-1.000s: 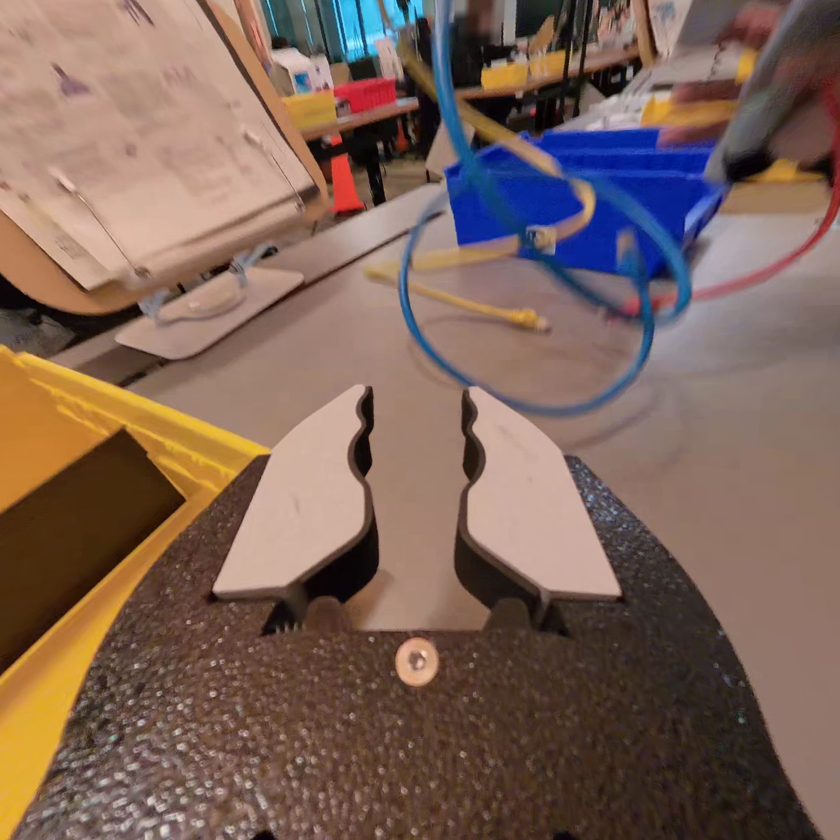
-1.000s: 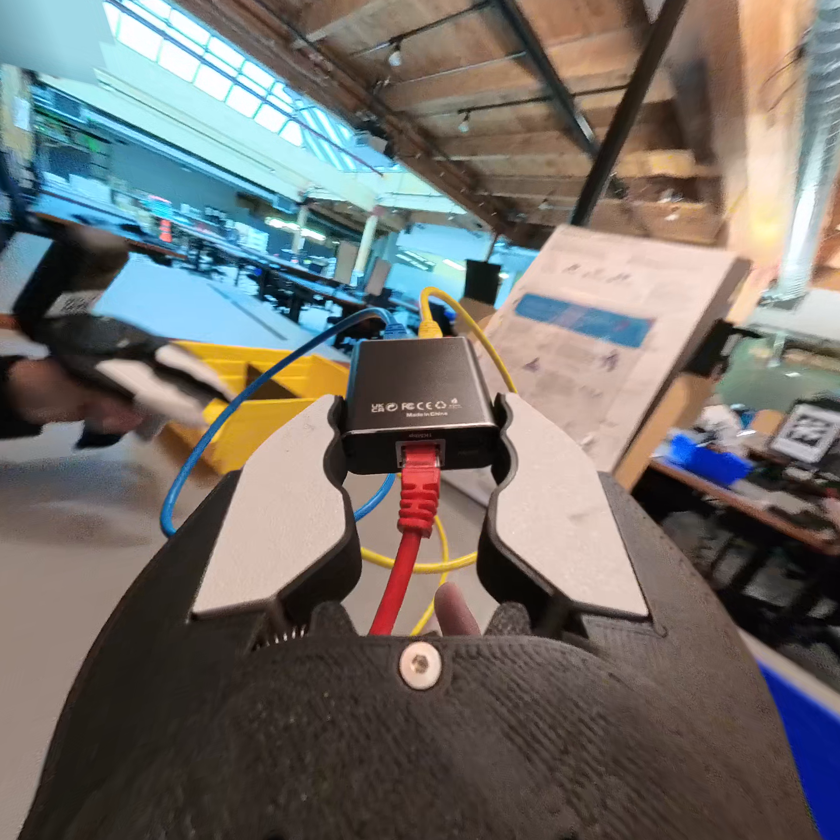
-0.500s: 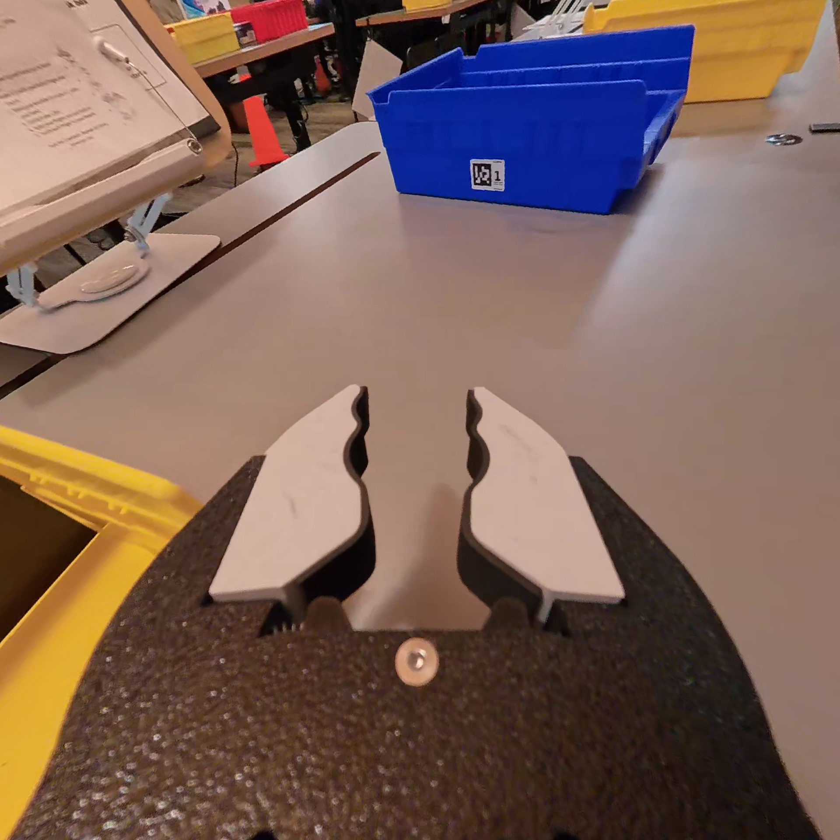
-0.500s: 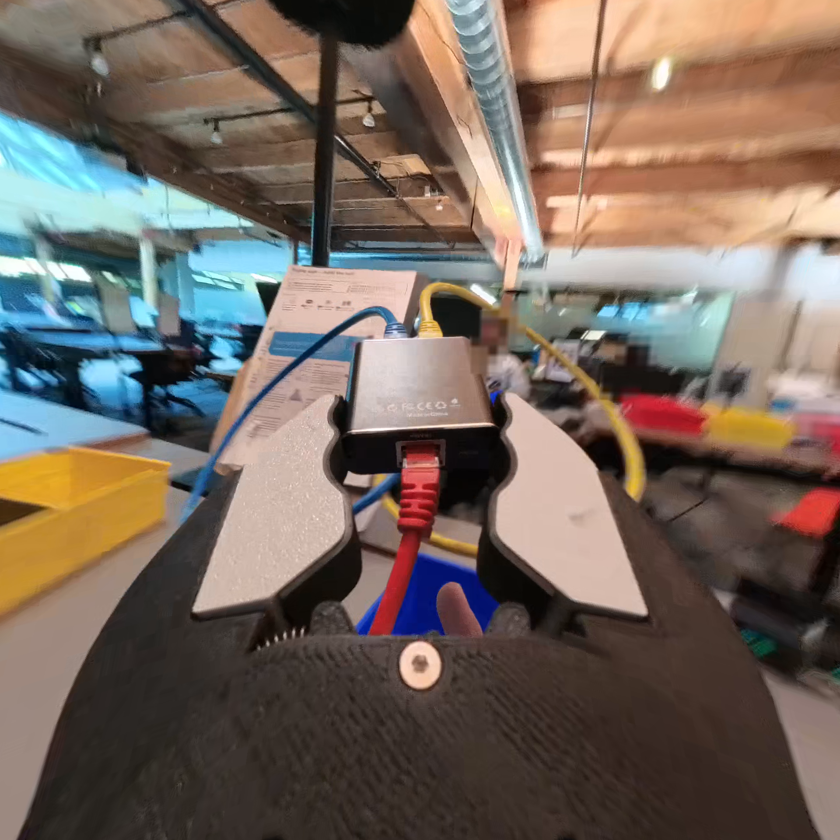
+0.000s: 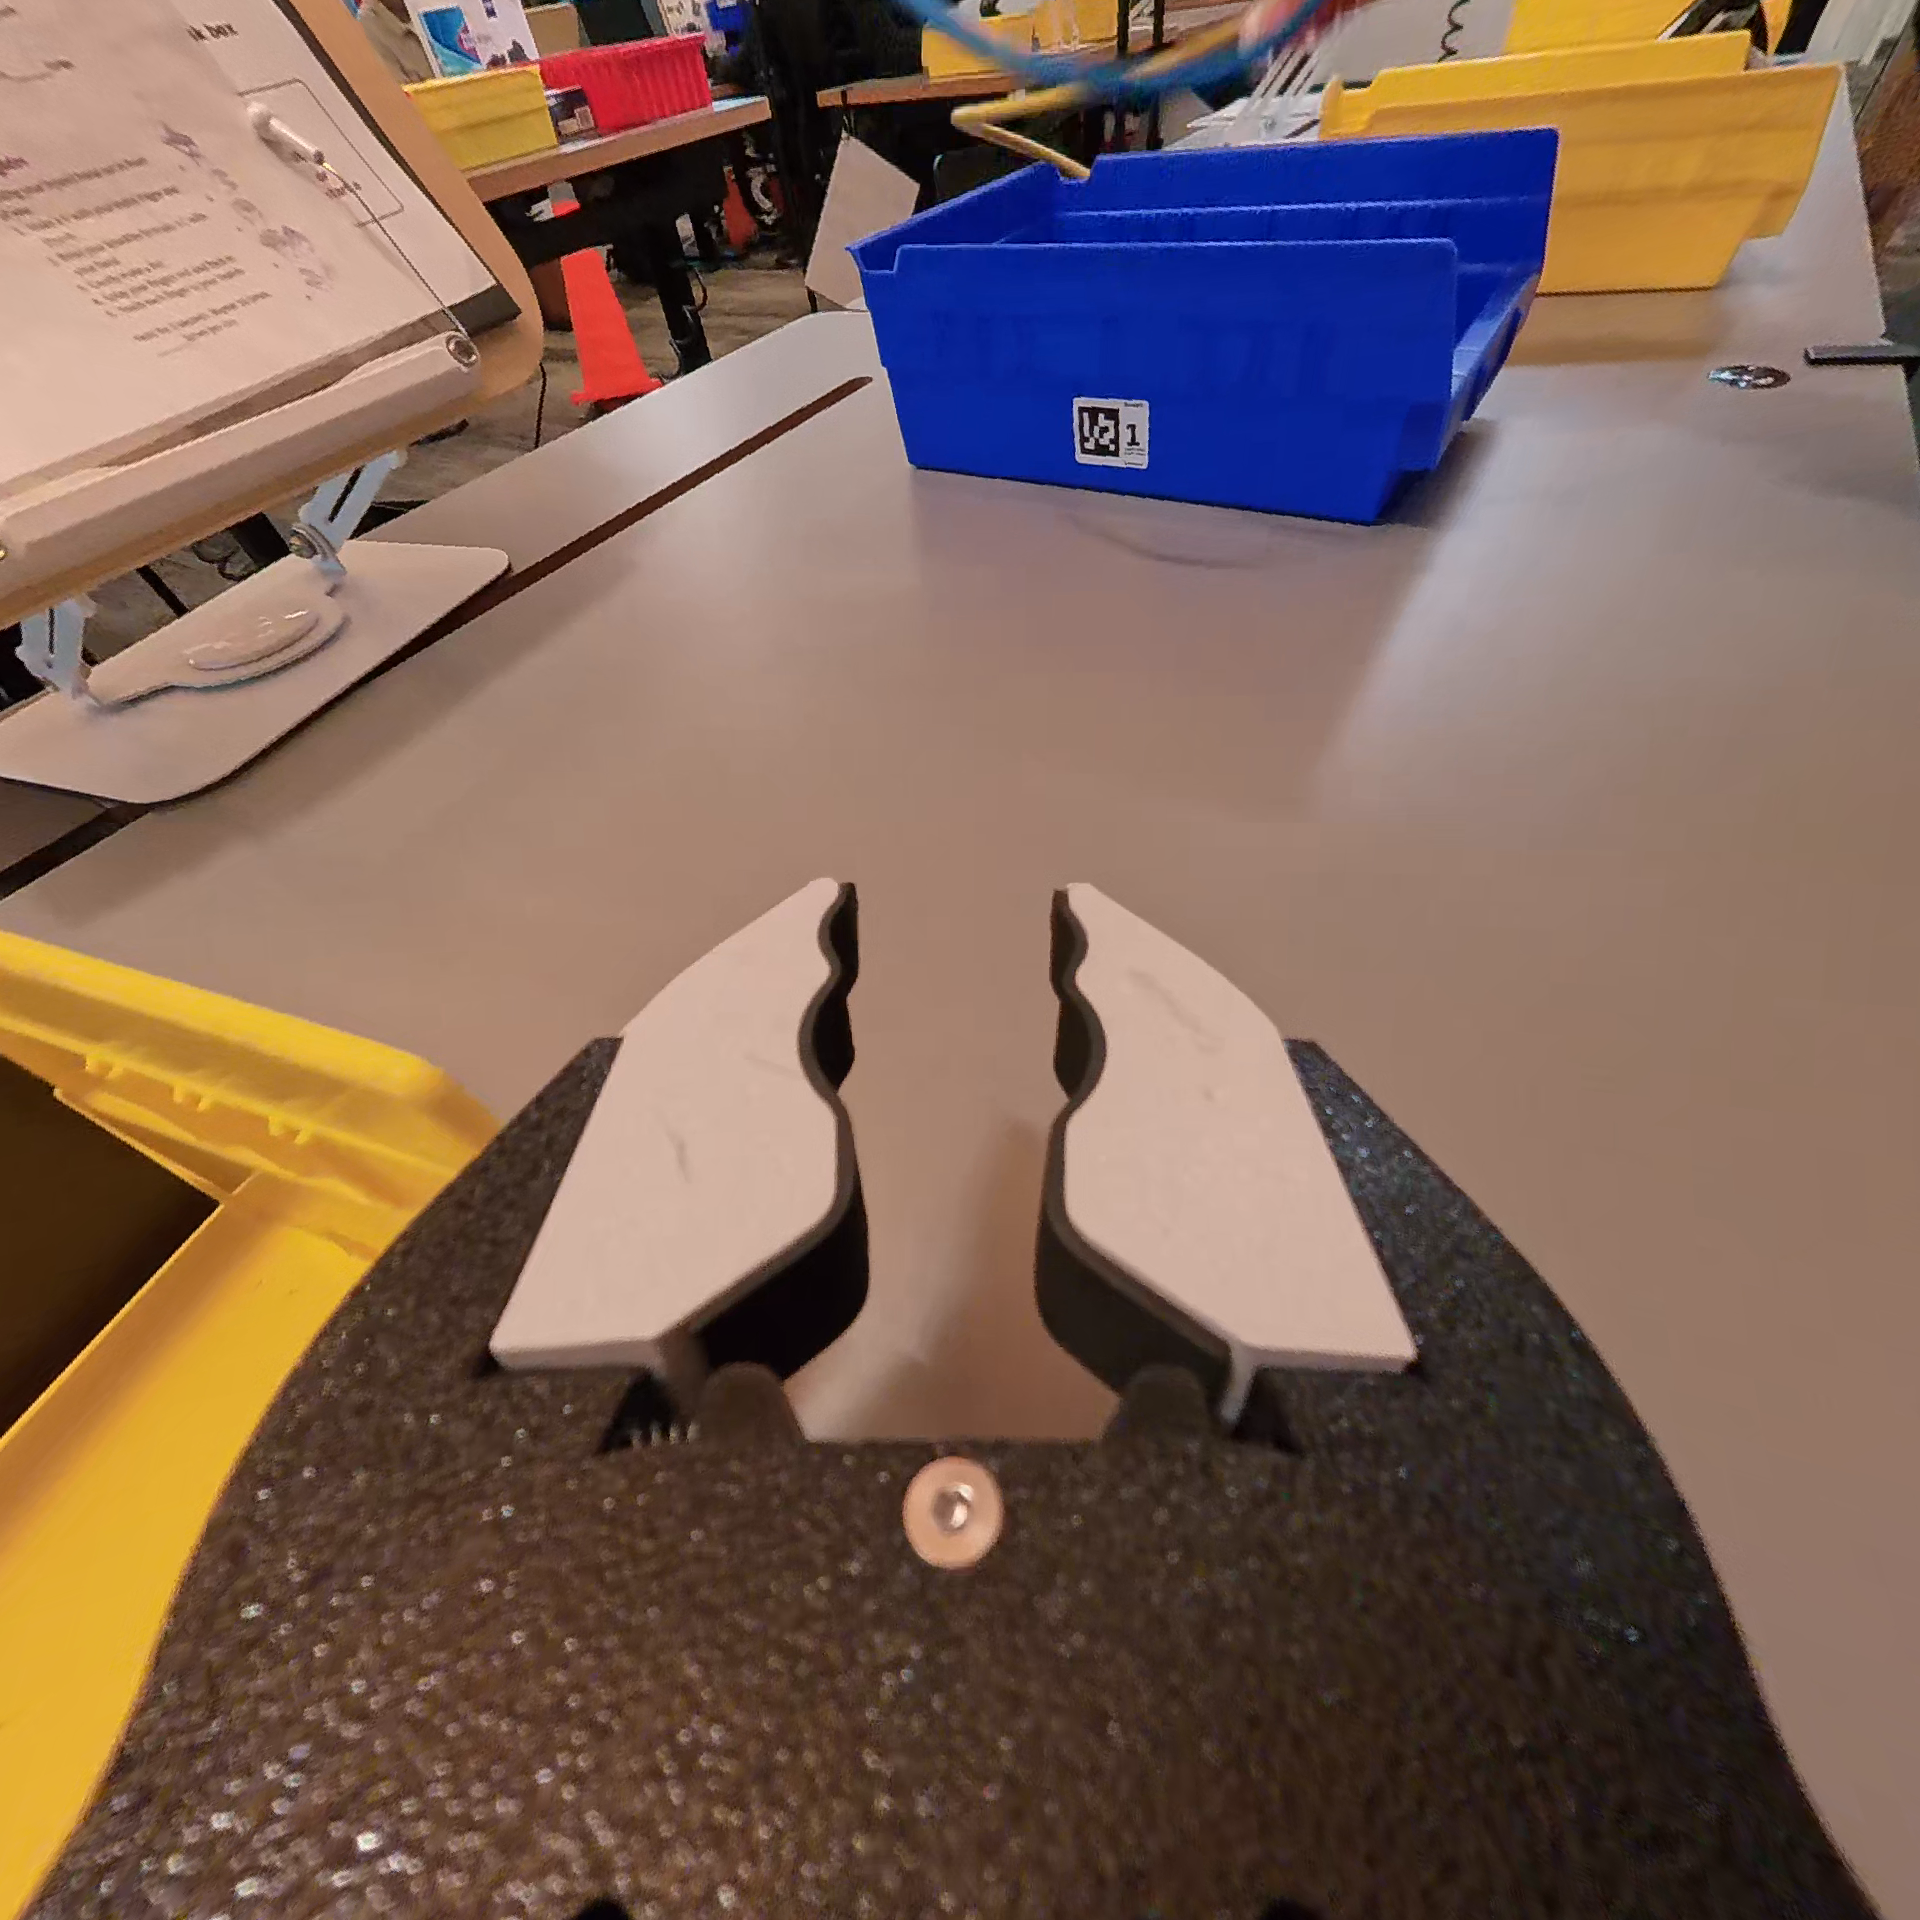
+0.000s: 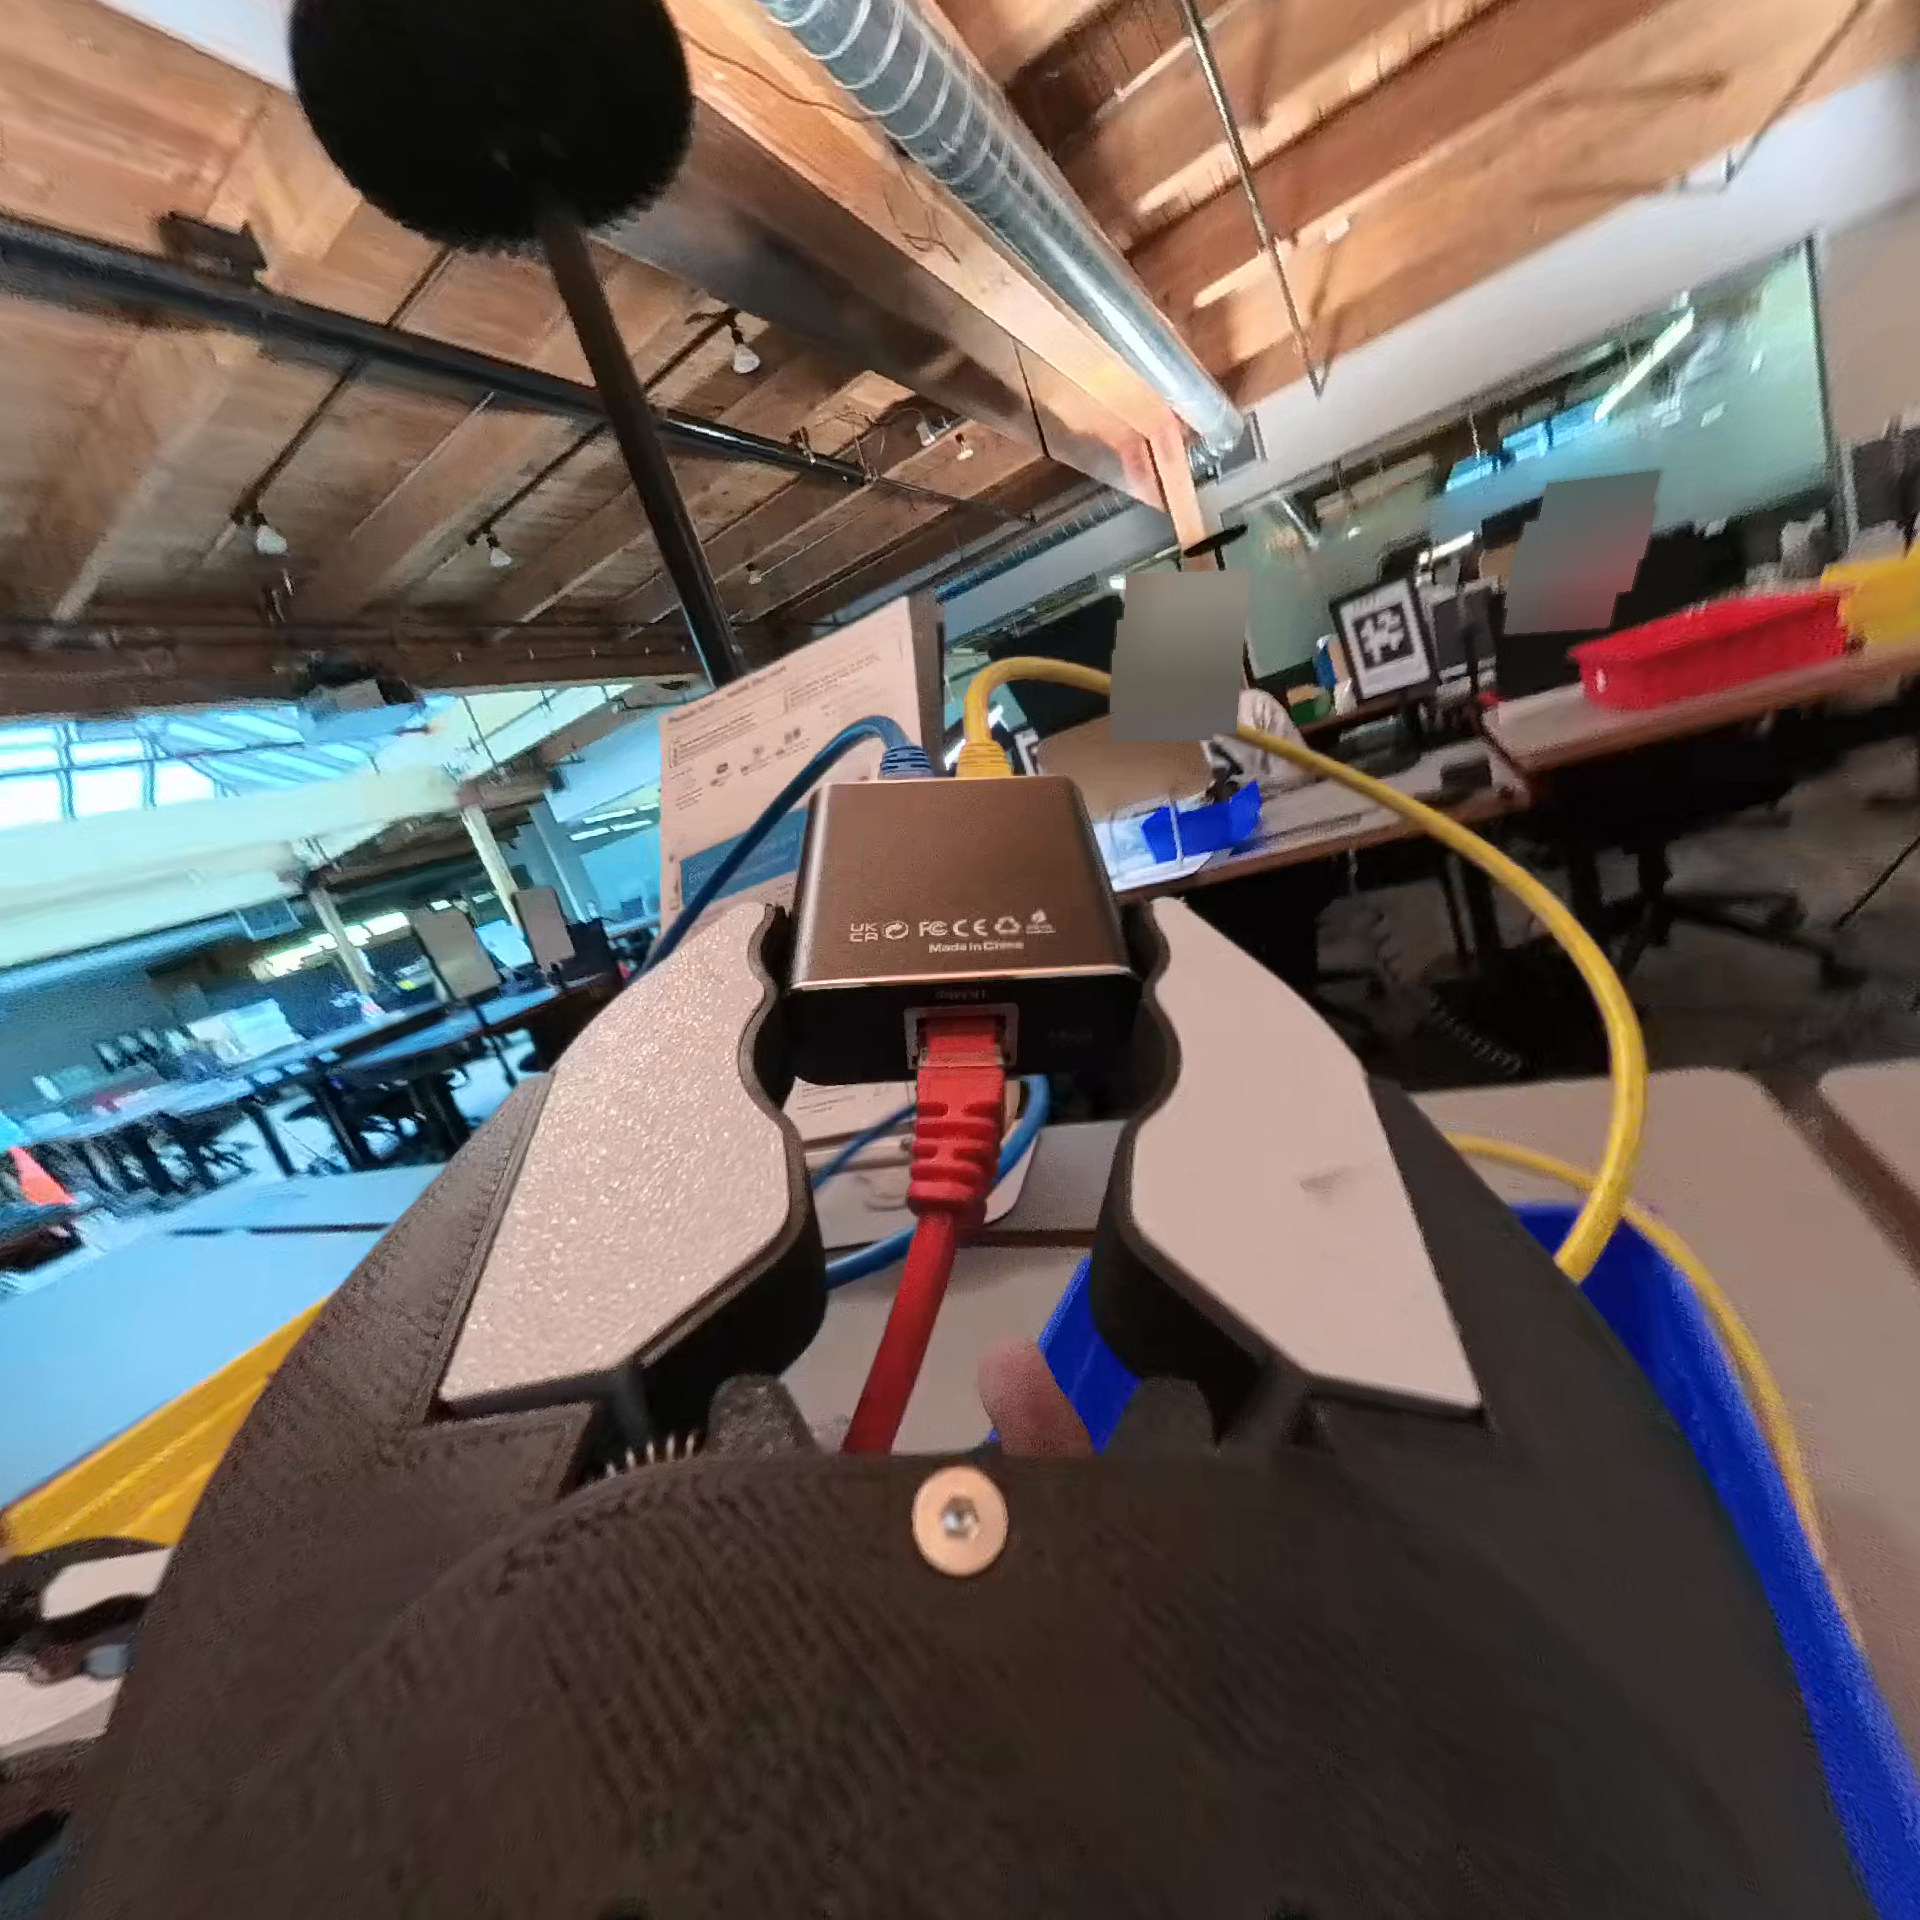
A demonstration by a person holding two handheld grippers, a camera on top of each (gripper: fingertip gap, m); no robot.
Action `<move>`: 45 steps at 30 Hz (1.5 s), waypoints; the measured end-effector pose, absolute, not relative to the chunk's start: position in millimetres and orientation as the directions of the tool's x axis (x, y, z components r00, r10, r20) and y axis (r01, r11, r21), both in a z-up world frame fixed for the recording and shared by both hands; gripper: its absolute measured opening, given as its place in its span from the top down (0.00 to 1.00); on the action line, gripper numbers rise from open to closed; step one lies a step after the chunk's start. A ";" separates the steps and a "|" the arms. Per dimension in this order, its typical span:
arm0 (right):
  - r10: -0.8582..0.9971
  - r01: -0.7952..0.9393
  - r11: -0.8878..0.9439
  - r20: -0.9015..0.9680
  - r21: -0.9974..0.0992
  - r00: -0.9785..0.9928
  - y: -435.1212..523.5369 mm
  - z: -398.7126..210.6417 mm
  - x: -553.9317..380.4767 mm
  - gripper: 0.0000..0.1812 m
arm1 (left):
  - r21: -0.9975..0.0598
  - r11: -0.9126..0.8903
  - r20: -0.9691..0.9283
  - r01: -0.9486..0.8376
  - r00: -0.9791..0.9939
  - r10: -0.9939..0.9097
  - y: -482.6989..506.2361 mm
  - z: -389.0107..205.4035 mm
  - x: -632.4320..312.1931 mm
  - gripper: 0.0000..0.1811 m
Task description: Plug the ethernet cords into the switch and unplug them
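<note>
My right gripper [image 6: 958, 920] is shut on the black switch [image 6: 951, 883] and holds it up in the air, tilted upward. A red ethernet cord [image 6: 940, 1174] is plugged into the switch's near side. A blue cord [image 6: 769, 831] and a yellow cord [image 6: 1496, 894] are plugged into its far side. The yellow cord loops down into the blue bin [image 6: 1714, 1455]. My left gripper [image 5: 954, 904] is open and empty, low over the grey table [image 5: 1247, 748]. Blurred blue and yellow cords [image 5: 1081, 73] hang above the blue bin [image 5: 1195, 343] in the left wrist view.
A yellow bin [image 5: 208, 1091] sits at the left of my left gripper. A document stand [image 5: 208, 312] with a sheet stands at the far left. More yellow bins [image 5: 1662, 166] sit behind the blue one. A fingertip [image 6: 1023, 1397] shows under my right gripper.
My right gripper has swung the switch and its cords up and to the right, over the blue bin. The cords have left the table in front of my left gripper, which stays open.
</note>
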State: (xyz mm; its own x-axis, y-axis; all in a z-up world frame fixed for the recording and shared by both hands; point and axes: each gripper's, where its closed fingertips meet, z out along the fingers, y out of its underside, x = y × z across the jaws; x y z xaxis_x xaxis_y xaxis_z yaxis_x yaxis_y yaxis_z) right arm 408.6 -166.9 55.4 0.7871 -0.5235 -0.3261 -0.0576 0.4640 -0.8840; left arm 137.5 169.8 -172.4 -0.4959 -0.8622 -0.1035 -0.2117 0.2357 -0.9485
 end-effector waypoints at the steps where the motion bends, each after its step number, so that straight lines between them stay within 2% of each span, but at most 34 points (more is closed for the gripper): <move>1: -0.545 -0.014 0.449 -0.286 -0.893 0.788 -166.8 67.7 404.5 0.65 | -0.948 0.238 -0.105 -0.210 -0.499 -0.860 169.2 -173.1 137.2 0.81; 5: -0.696 0.224 0.323 -0.071 -0.919 0.714 -174.2 111.6 399.0 0.65 | -0.946 0.242 -0.103 -0.215 -0.509 -0.855 166.3 -176.5 136.7 0.81; 9: -0.787 0.405 0.184 0.113 -0.895 0.607 -179.8 141.3 395.3 0.65 | -0.943 0.252 -0.109 -0.216 -0.517 -0.849 164.1 -178.6 135.8 0.81; 14: -0.714 0.402 0.281 0.091 -0.871 0.695 -166.7 160.9 367.9 0.65 | -0.947 0.237 -0.095 -0.218 -0.512 -0.854 166.3 -178.9 135.7 0.81; 19: -0.794 0.591 0.055 0.323 -0.805 0.515 -170.0 187.9 367.2 0.65 | -0.943 0.239 -0.087 -0.229 -0.526 -0.846 161.3 -183.7 135.0 0.82; 23: -0.850 0.661 -0.067 0.390 -0.747 0.354 -189.1 208.5 375.1 0.65 | -0.936 0.263 -0.099 -0.234 -0.539 -0.836 158.3 -186.3 134.2 0.82; 26: -0.803 0.596 0.045 0.326 -0.802 0.500 -181.7 211.0 372.2 0.65 | -0.937 0.258 -0.093 -0.238 -0.540 -0.836 158.6 -186.5 134.4 0.82; 30: -0.764 0.517 0.141 0.240 -0.844 0.599 -169.6 204.6 365.1 0.65 | -0.936 0.259 -0.092 -0.239 -0.542 -0.835 158.1 -186.8 134.4 0.82; 34: -0.749 0.382 0.292 0.039 -0.877 0.661 -175.5 189.3 377.1 0.65 | -0.934 0.264 -0.095 -0.240 -0.547 -0.832 156.9 -187.3 133.1 0.82; 38: -0.725 0.245 0.410 -0.151 -0.879 0.672 -184.4 142.9 399.4 0.65 | -0.936 0.257 -0.089 -0.240 -0.546 -0.833 158.1 -186.8 132.3 0.82; 41: -0.654 0.108 0.548 -0.345 -0.829 0.673 -194.9 97.2 417.4 0.66 | -0.938 0.248 -0.082 -0.242 -0.541 -0.837 160.4 -186.3 131.7 0.82; 45: -0.678 0.017 0.601 -0.498 -0.799 0.541 -221.9 27.5 444.0 0.66 | -0.940 0.242 -0.078 -0.240 -0.541 -0.838 161.3 -185.6 130.0 0.82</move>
